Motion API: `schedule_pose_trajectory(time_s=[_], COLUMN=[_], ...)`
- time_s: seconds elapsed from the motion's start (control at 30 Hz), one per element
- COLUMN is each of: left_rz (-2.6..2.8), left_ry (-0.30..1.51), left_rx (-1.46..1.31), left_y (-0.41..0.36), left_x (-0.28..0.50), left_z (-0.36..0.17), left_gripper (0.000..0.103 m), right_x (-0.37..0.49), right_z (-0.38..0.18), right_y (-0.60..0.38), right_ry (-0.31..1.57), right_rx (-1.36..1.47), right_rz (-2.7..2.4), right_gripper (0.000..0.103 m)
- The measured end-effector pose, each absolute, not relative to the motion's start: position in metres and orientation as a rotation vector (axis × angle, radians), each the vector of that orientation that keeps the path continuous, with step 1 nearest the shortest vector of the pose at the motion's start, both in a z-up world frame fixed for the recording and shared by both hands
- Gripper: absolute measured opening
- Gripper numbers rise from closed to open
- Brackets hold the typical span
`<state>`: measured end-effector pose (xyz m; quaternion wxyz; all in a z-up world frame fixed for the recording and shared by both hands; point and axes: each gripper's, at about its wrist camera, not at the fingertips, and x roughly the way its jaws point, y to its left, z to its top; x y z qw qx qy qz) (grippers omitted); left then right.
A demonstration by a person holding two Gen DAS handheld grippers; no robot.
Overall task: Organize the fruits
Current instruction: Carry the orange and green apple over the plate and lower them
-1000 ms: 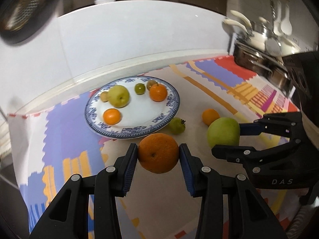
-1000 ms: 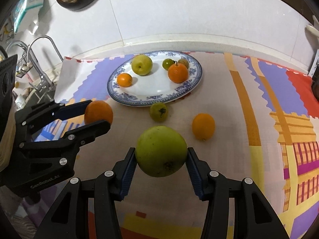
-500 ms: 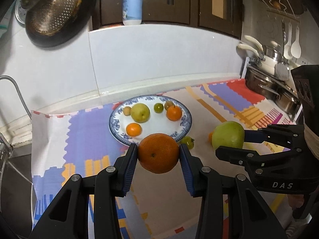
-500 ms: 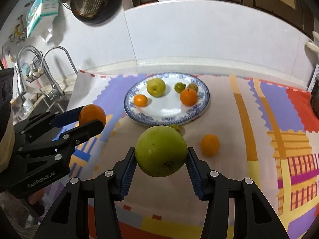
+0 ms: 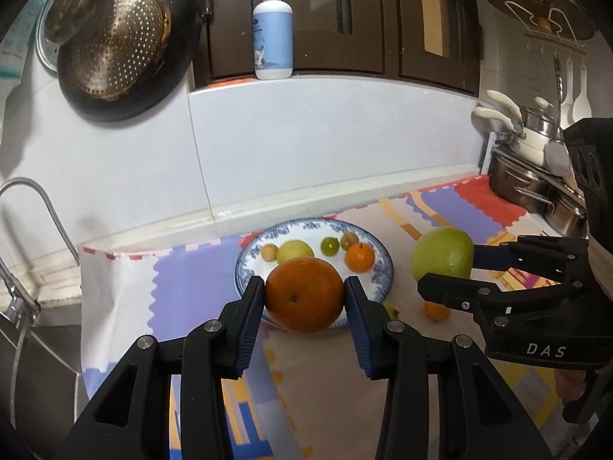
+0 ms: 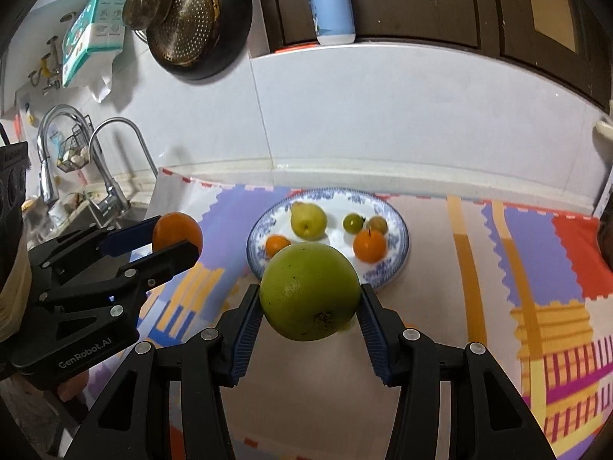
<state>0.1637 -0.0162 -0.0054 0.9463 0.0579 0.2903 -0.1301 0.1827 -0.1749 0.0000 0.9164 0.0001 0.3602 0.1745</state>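
Note:
My left gripper (image 5: 304,301) is shut on a large orange (image 5: 304,294), held in the air above the counter. My right gripper (image 6: 309,306) is shut on a big green fruit (image 6: 309,291), also lifted. Each gripper shows in the other's view: the orange (image 6: 177,230) at the left, the green fruit (image 5: 442,252) at the right. Beyond both sits a blue-and-white plate (image 6: 398,260) (image 5: 383,280) with a yellow pear (image 6: 307,220), a small green fruit (image 6: 353,222), a brownish fruit (image 6: 377,224) and two small oranges (image 6: 369,245). Another small orange (image 5: 436,311) lies on the mat under the right gripper.
A colourful patterned mat (image 6: 536,268) covers the counter. A sink with curved taps (image 6: 115,161) lies at the left, pots (image 5: 536,180) at the right. A white tiled wall stands behind the plate, with a soap bottle (image 5: 272,30) on its ledge and a strainer in a pan (image 5: 115,46).
Both grippers have risen with their fruit and tilted up, so the plate looks smaller and lower while the wall, bottle and pan have come into view. Both grips are unchanged.

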Motion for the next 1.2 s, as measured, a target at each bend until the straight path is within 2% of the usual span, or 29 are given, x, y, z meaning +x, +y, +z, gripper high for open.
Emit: schedule_pose_trajectory(time_s=[0.57,1.2], left_rz=[-0.275,-0.345], left_ry=[0.599,0.748], left_rx=[0.117,0.156], left_y=[-0.019,-0.033], left_x=[0.24,0.35], left_z=[-0.004,-0.049], left_gripper=[0.042,0.042], right_x=[0.265,0.368], right_z=[-0.004,-0.047], right_y=[-0.172,-0.173], right_ry=[0.739,0.862], right_rx=[-0.005,-0.034], right_rz=[0.361,0.362], right_gripper=[0.05,0.05])
